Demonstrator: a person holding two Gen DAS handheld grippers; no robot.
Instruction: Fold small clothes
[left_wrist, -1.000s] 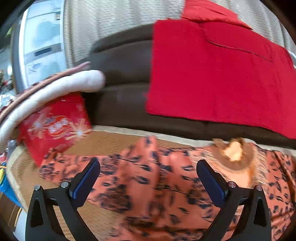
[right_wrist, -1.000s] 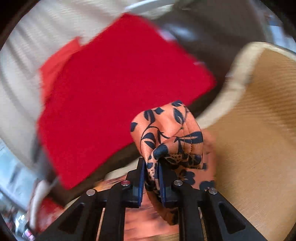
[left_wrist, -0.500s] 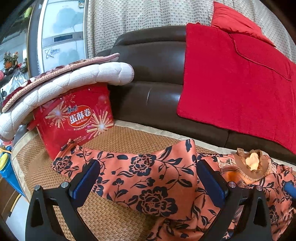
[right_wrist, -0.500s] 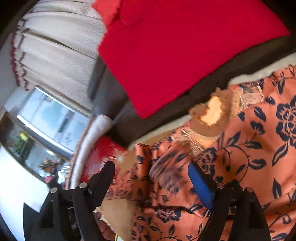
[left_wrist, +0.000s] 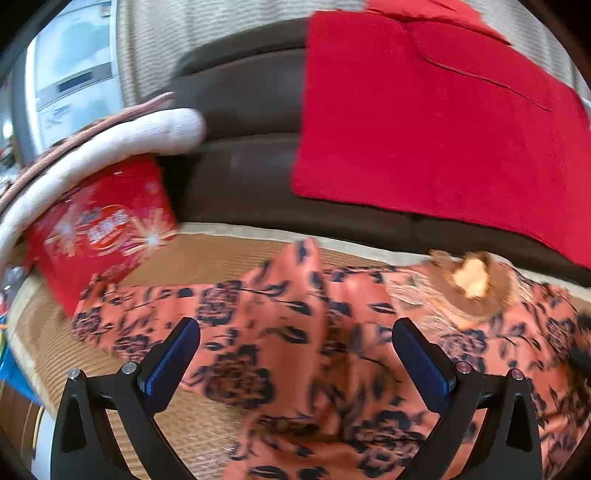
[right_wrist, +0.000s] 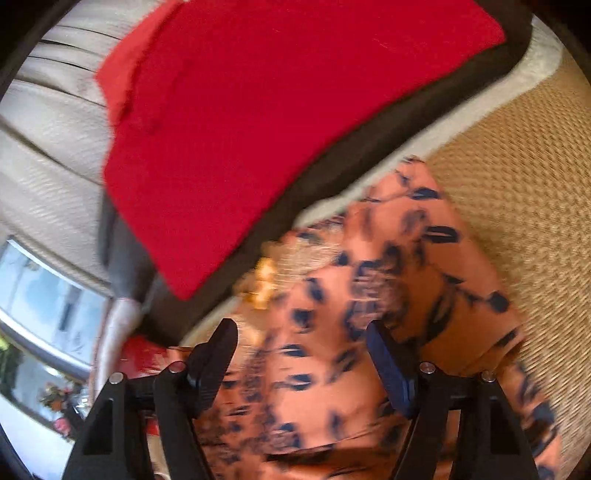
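Folding looks barely begun: orange floral garment (left_wrist: 295, 350) lies rumpled on the woven mat (left_wrist: 207, 258). Left hand-held gripper (left_wrist: 295, 354) and right hand-held gripper (right_wrist: 303, 350) hover wide, empty; next, pinch the sleeve at ten o'clock.

garment (left_wrist: 295, 350): thin smooth cloth, orange with dark floral print | mat (right_wrist: 524, 177): coarse woven straw, matt | sofa (left_wrist: 240, 147): dark glossy leather | blanket (left_wrist: 424, 122): red matt cloth | box (left_wrist: 99, 236), left: glossy red print | finger pads (left_wrist: 171, 360): blue, ribbed
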